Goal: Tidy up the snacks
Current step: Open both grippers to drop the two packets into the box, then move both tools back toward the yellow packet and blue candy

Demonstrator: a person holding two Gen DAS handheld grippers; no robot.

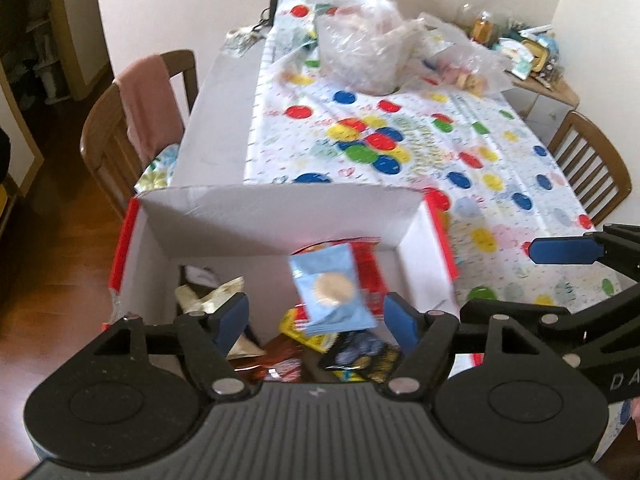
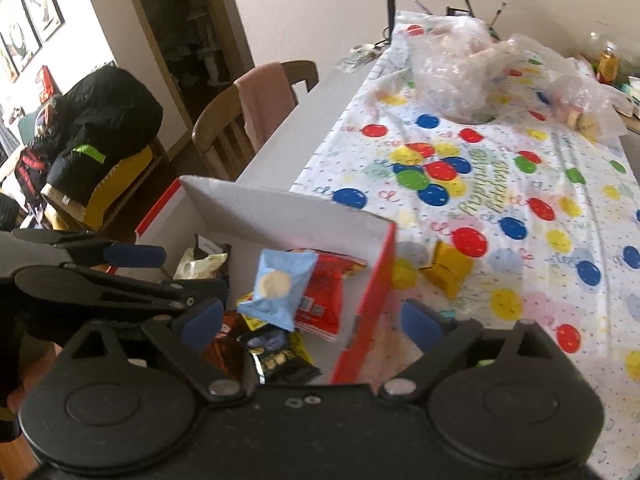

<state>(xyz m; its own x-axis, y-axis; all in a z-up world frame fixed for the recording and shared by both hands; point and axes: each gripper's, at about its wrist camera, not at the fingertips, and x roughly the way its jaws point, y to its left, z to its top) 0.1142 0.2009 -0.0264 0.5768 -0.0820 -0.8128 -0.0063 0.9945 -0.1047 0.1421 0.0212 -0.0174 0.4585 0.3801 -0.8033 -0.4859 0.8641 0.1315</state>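
Spreading across most of both views, the bench (image 2: 520, 184) carries a balloon-print cloth and, at its near corner, a red-and-white cardboard box (image 1: 276, 216) with its flap standing up; inside the box lies a heap of snack packets, and above that heap a light blue cookie packet (image 1: 330, 290) appears in mid-air, blurred, touched by nothing, so I judge it is dropping into the box. Outside the box, on the cloth just beside its red right wall, a yellow packet (image 2: 448, 270) lies alone, its long axis slanting away to the right; this is the likeliest next pick. The right gripper (image 2: 312, 322) hangs over the box's right wall with its jaws wide apart and empty; the yellow packet lies ahead and to the right of them, near. The left gripper (image 1: 316, 318) hovers over the box's middle, jaws apart and empty too, with the whole wall between it and the packet; the right hand is the nearer, and should swing right and turn its jaws across the packet's short side.
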